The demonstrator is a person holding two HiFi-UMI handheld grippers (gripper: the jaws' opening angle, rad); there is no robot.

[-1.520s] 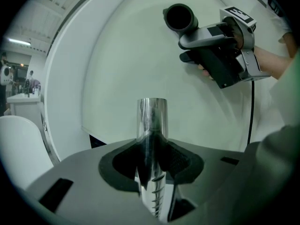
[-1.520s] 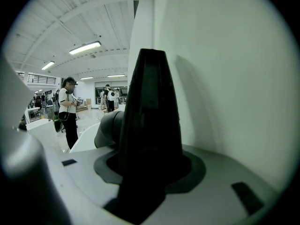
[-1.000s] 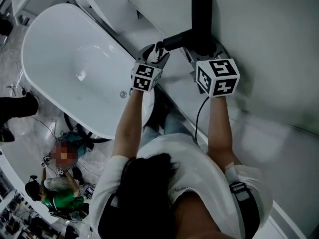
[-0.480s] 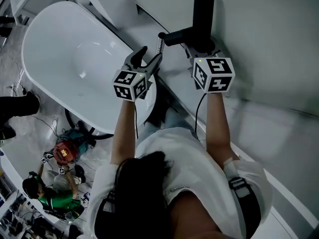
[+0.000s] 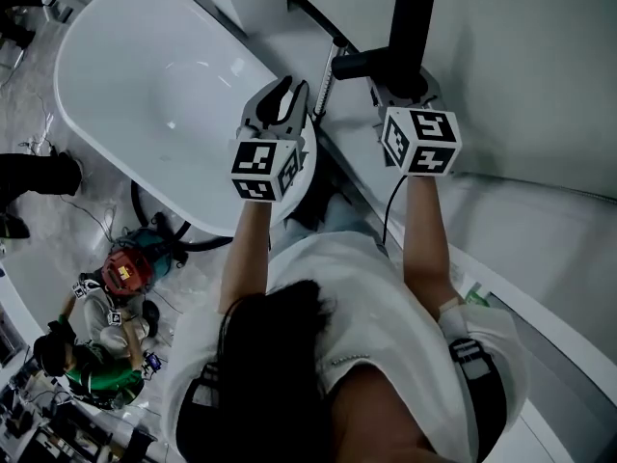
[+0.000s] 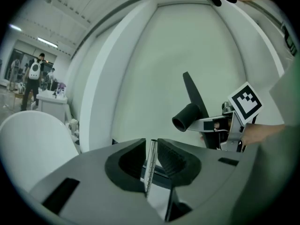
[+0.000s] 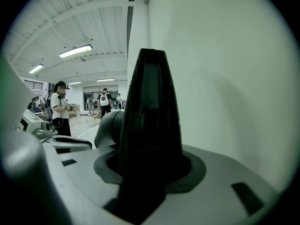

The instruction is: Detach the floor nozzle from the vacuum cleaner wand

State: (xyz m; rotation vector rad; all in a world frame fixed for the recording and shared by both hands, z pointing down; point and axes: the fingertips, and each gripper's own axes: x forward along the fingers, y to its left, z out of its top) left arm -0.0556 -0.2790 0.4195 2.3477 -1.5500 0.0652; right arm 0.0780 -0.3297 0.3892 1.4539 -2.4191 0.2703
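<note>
- Now my left gripper (image 6: 151, 146), its jaws just narrowed, pinches the silver wand (image 6: 150, 168), which stands clear of the floor nozzle (image 5: 410, 27), just left of its open neck.
- My right gripper (image 7: 150, 172) clamps the nozzle's black body.
- A second ago the wand sat at that neck; I judge the detaching done.

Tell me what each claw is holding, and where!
The right claw holds the black floor nozzle by the end where its neck joins. The left claw, which has just been closing, pinches the silver wand near its free top end.
</note>
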